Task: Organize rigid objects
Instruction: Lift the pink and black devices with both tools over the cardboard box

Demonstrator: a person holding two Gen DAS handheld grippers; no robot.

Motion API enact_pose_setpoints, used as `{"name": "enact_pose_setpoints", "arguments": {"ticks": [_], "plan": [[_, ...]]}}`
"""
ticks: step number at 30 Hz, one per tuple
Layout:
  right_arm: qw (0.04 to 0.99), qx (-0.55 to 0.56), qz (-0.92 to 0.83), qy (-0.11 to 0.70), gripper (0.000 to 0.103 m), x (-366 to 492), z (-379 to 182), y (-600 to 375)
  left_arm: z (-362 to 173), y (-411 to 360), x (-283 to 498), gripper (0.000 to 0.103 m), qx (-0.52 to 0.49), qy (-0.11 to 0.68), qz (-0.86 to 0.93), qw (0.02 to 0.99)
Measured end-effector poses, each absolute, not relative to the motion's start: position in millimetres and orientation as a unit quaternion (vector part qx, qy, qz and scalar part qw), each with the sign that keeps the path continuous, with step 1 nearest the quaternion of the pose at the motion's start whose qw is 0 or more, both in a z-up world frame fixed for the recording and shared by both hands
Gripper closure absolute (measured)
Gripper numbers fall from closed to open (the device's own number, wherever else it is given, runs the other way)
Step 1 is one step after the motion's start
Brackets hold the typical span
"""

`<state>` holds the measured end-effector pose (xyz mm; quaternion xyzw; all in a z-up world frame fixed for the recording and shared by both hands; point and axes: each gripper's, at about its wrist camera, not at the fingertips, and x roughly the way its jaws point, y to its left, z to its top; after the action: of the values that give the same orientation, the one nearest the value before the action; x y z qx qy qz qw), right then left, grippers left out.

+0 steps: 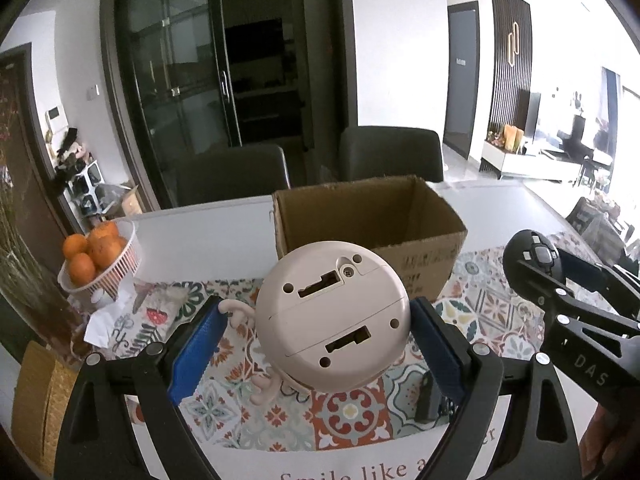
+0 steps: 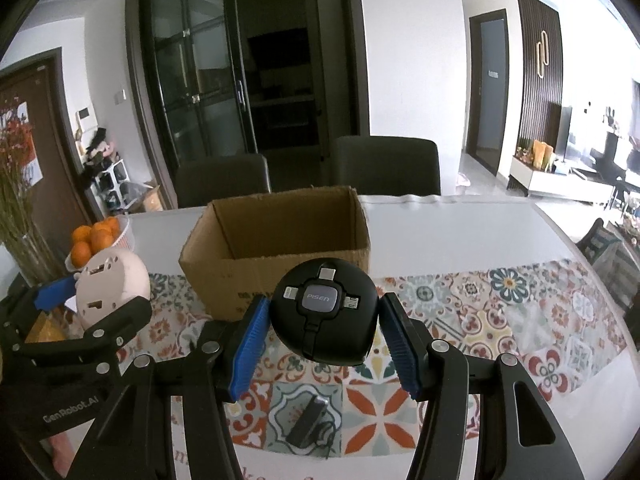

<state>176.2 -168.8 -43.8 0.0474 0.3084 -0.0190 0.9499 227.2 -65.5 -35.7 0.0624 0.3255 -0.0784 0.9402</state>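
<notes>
pink round gadget (image 1: 332,312): clamped between left gripper (image 1: 316,338) blue pads, underside facing the camera, held above the patterned runner; pink feet stick out lower left. Also seen at left edge in the right wrist view (image 2: 112,288).
black PISEN cable hub (image 2: 324,314): round, clamped in right gripper (image 2: 324,344), held in the air over the runner, just short of the box's near wall.
cardboard box (image 2: 276,248): open top, on the table near its far edge, straddling the runner's far border; inside looks bare as far as visible.
small black device (image 2: 306,424): lies on the runner below the right gripper, cord attached, near the table's front edge.
table (image 1: 208,232): white top; tiled-pattern runner (image 2: 480,312) across its middle.
orange basket (image 1: 102,264): white basket of oranges at the table's left edge; crumpled white tissue just in front.
room: two dark chairs (image 2: 386,166) behind the far edge, dark glass doors behind them, bright living area to the right.
</notes>
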Motion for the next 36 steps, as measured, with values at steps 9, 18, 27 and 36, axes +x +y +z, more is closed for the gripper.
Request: {"name": "enact_pose_setpoints", "arguments": {"ticks": [9,18,27,36], "plan": [[0.954,0.046,-0.010,0.296,0.046,191.5,-23.0,-165.5,-13.7,-65.4,242.1,0.011,0.059,0.313,-0.078,0.945],[0.953,0.052,-0.006,0.298,0.046,214.6,-9.0,-167.1,-0.3,-68.3,263.5,0.011,0.058,0.309,-0.082,0.946],[0.953,0.047,-0.002,0.298,0.046,244.7,4.3,-167.8,9.9,-73.9,298.3,0.011,0.060,0.313,-0.090,0.943],[0.949,0.041,0.000,0.314,0.046,278.6,9.5,-173.1,9.7,-78.2,329.3,0.011,0.056,0.340,-0.103,0.933]]}}
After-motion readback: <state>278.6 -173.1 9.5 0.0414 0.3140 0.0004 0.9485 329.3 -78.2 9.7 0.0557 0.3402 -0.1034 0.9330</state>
